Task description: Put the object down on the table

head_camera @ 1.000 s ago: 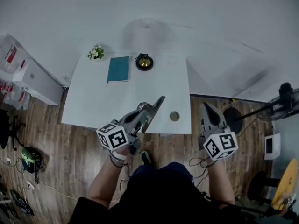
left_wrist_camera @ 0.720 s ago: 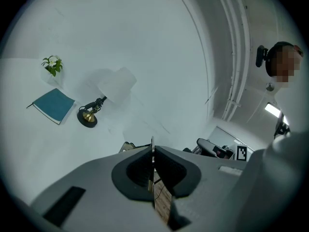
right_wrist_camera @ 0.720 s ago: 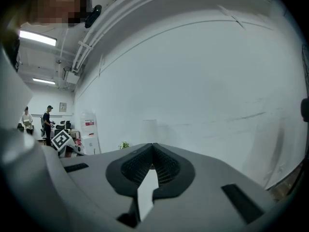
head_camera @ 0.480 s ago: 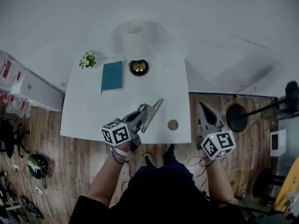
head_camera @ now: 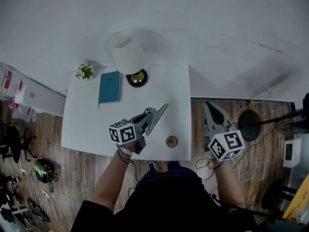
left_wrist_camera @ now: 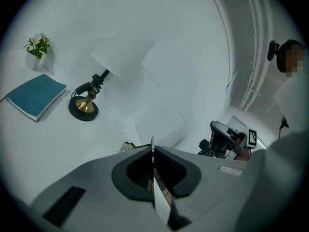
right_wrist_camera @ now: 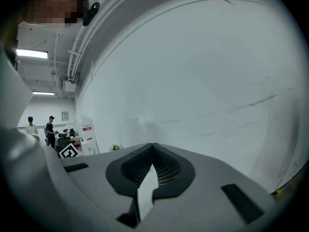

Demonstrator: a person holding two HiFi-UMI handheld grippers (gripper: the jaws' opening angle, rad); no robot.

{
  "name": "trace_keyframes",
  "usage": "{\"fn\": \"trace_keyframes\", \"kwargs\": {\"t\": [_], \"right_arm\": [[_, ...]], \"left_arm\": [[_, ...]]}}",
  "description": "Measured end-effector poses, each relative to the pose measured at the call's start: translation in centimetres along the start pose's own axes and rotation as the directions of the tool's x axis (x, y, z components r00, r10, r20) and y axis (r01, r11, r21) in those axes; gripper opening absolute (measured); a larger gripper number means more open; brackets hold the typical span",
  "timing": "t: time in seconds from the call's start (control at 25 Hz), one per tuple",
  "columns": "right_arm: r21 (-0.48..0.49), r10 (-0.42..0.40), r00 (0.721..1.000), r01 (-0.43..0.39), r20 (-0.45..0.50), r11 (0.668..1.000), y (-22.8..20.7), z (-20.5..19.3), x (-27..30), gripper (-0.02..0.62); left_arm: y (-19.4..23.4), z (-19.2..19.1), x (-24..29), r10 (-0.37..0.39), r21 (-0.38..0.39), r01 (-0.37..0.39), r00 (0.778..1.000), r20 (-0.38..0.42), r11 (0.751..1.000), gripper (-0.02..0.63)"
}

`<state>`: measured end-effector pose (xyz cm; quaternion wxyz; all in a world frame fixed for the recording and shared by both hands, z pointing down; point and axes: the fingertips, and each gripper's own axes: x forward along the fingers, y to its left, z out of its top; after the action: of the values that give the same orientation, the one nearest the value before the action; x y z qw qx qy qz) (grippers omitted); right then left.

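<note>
Head view: over the last second the white table [head_camera: 87, 129] has slid lower in the picture. The left gripper [head_camera: 165, 107], earlier at the near edge, now hangs over the tabletop and points toward 1 o'clock. The bare left forearm reaches in from 6 o'clock. A small round disc [head_camera: 172, 141], probably the task's object, lies flat at the table's 5 o'clock corner as before, near that gripper but apart from it, so the putting down looks done. The right gripper [head_camera: 207, 105] stays off the table's 3 o'clock side, above the floor, forearm tucked close.

Left gripper view: the jaws are pressed together with nothing I can make out between them. A lamp [left_wrist_camera: 83, 108], a teal book [left_wrist_camera: 35, 94] and a plant [left_wrist_camera: 37, 45] sit toward 10 o'clock.

Right gripper view: the jaws are together and empty, aimed at the wall.
</note>
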<state>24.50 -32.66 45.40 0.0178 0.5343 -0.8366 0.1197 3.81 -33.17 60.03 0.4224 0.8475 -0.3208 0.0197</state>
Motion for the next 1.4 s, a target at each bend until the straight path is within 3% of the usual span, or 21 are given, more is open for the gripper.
{"fn": "trace_keyframes", "kwargs": {"t": [0.36, 0.76, 1.0, 1.08, 1.2, 1.28, 1.4], "right_arm": [[0.017, 0.028, 0.998, -0.027, -0.062, 0.999, -4.8, -1.9, 3.0, 0.006], [0.01, 0.036, 0.992, -0.035, -0.124, 0.999, -6.5, -3.7, 4.5, 0.006], [0.017, 0.029, 0.992, -0.027, -0.125, 0.999, -6.1, -4.0, 4.5, 0.006], [0.013, 0.02, 0.993, -0.019, -0.12, 1.0, -5.9, -3.9, 4.4, 0.006], [0.006, 0.007, 0.994, -0.007, -0.112, 1.0, -5.1, -3.7, 4.1, 0.006], [0.001, 0.004, 0.994, -0.004, -0.108, 1.0, -4.5, -3.5, 3.9, 0.006], [-0.005, -0.004, 0.995, 0.003, -0.101, 1.0, -3.4, -3.2, 3.5, 0.006]], "left_arm": [[4.8, -1.3, 6.2, 0.027, -0.075, -0.03, 0.999, -0.047, 0.997, 0.006], [9.3, -3.2, 9.6, 0.013, -0.201, -0.03, 0.996, -0.087, 0.979, 0.006], [10.9, -4.2, 9.9, 0.04, -0.183, -0.065, 0.99, -0.138, 0.981, 0.007], [11.5, -4.5, 9.8, 0.072, -0.158, -0.099, 0.982, -0.172, 0.982, 0.008], [12.6, -5.1, 9.6, 0.179, -0.014, -0.188, 0.954, -0.241, 0.982, 0.052], [12.5, -4.6, 9.4, 0.232, 0.089, -0.217, 0.944, -0.234, 0.972, 0.134], [11.7, -3.9, 8.6, 0.276, 0.181, -0.241, 0.94, -0.201, 0.953, 0.175]]}}
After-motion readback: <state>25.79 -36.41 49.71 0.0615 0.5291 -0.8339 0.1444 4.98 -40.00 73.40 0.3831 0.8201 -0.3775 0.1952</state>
